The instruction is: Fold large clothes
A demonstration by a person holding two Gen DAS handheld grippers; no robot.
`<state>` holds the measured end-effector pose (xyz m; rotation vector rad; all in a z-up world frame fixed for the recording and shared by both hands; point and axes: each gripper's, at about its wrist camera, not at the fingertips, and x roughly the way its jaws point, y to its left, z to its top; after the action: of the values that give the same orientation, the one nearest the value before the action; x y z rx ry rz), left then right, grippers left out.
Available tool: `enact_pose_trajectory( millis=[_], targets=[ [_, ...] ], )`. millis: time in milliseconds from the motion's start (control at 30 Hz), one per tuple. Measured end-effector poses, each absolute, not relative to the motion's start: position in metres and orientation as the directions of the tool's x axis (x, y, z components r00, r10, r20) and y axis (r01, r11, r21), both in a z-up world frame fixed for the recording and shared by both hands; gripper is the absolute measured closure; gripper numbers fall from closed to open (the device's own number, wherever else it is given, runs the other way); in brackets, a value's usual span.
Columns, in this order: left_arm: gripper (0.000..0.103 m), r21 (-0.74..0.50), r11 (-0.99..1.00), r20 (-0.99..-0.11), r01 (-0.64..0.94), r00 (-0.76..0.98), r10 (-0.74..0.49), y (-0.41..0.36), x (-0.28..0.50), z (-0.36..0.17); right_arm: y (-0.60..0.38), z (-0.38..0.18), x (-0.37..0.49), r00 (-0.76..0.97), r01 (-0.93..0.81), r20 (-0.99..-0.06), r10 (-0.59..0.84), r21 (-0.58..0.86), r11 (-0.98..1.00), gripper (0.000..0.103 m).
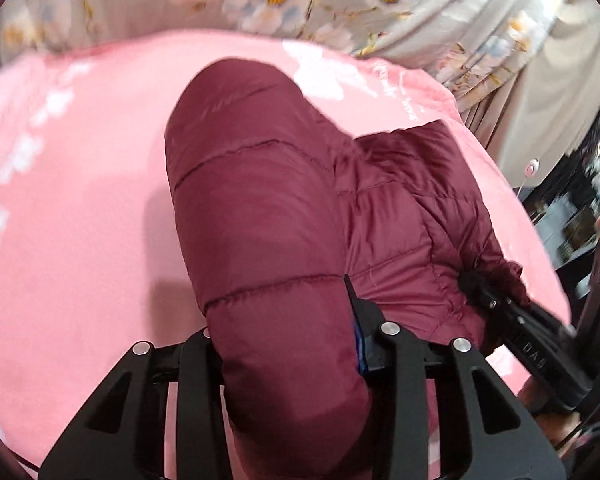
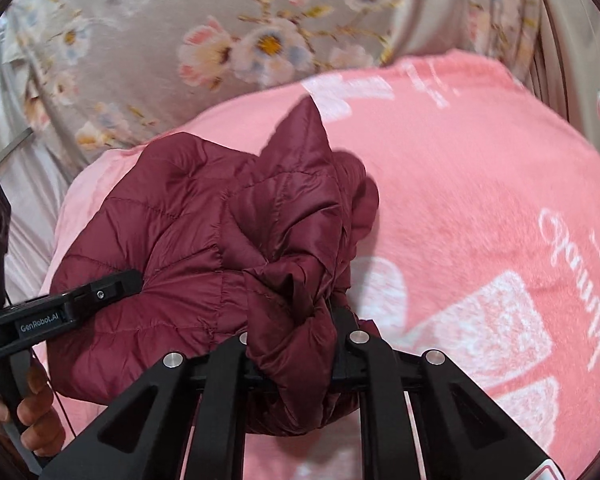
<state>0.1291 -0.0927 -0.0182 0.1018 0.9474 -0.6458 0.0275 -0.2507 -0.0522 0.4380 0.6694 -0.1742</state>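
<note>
Both grippers' jaws (left [image 1: 284, 344], right [image 2: 296, 344]) clamp the maroon jacket [image 1: 260, 200].

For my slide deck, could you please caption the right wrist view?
Right hand-held gripper clamps a bunched maroon puffer jacket over a pink blanket; left hand-held gripper grips its other side.

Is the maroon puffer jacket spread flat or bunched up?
Bunched up: the maroon jacket is crumpled between the left gripper and right gripper, over the pink blanket.

One jacket [image 1: 260, 208], one blanket [image 1: 80, 160], two grippers [image 1: 296, 344]
</note>
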Motion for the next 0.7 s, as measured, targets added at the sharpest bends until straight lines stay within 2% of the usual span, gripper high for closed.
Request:
enact_pose_trajectory(
  millis=[267, 467, 567, 700],
  targets=[
    [0.068, -0.040, 0.828, -0.675, 0.560, 0.595, -0.435, -0.048, 0.139, 0.014, -0.192, -0.023, 0.045, 0.847, 0.227, -0.530, -0.038, 0.297, 0.927, 0.091],
    [0.068, 0.079, 0.851, -0.605, 0.519, 0.704, -0.372, -0.022, 0.162, 0.011, -0.154, -0.023, 0.090, 0.877, 0.198, -0.479, -0.038, 0.288, 0.937, 0.091],
    [0.068, 0.090, 0.863, -0.595, 0.498, 0.722, -0.354, -0.008, 0.182, 0.000, -0.138, -0.031, 0.110, 0.870, 0.197, -0.491, -0.043, 0.267, 0.943, 0.091],
    [0.067, 0.060, 0.873, -0.625, 0.484, 0.700, -0.345, 0.012, 0.208, -0.022, -0.125, -0.050, 0.136, 0.841, 0.204, -0.540, -0.033, 0.259, 0.944, 0.091]
  ],
)
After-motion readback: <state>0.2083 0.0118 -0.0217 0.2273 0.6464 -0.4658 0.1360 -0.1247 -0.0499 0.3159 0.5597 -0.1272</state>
